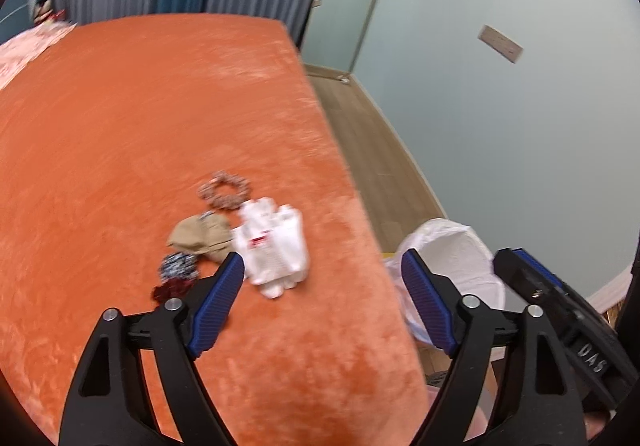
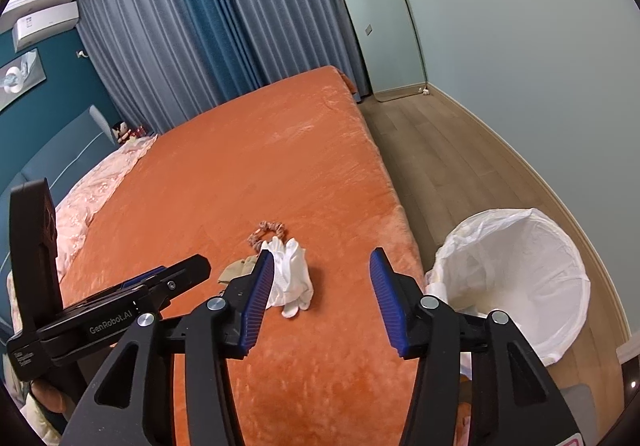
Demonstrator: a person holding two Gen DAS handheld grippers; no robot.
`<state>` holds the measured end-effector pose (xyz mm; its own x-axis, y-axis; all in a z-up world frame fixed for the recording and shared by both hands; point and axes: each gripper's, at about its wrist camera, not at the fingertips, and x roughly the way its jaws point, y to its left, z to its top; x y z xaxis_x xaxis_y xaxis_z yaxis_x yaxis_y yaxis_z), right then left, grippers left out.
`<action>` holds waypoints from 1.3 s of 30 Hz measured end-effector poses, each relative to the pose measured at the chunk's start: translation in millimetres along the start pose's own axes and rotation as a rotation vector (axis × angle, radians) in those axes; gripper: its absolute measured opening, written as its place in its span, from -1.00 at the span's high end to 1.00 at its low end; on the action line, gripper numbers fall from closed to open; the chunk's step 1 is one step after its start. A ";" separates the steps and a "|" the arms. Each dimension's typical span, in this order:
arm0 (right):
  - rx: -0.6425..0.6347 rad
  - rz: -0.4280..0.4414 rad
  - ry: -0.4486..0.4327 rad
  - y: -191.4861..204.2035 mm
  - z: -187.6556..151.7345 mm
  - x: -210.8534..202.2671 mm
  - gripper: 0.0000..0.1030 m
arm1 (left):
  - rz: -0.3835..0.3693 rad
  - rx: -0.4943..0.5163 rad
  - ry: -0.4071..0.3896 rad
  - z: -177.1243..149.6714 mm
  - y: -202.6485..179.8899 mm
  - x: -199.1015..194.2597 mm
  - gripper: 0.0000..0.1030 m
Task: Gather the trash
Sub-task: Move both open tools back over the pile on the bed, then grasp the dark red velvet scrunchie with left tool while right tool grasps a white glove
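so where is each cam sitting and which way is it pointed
Left wrist: rides the left claw, looking across the orange bed at the white gloves; the right claw shows at its right edge.
Right wrist: rides the right claw, facing the same way; the left claw shows at left.
Shared: bed, gloves, lined bin.

You have a crumpled white plastic wrapper with a small red mark [image 1: 274, 246] [image 2: 291, 272] lying flat on the orange bedspread, near its right edge. Just beside it, on its left, sits a wadded tan paper scrap [image 1: 202, 236] [image 2: 236, 270], touching or nearly touching it. On the floor beside the bed stands your round bin lined with a white plastic bag [image 1: 460, 258] [image 2: 516, 278], upright, its mouth open.
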<state>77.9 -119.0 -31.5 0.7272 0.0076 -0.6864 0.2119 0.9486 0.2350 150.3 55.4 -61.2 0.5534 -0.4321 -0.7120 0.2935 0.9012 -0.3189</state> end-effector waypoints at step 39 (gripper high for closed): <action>-0.086 -0.002 0.260 64.6 -38.3 158.6 0.05 | 0.106 -0.274 0.314 -70.7 155.8 107.6 0.31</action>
<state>182.0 -44.3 -151.6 0.5327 0.0762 -0.8429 0.1492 0.9719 0.1821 200.4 151.6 -231.7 0.2925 -0.3441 -0.8922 0.0064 0.9337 -0.3580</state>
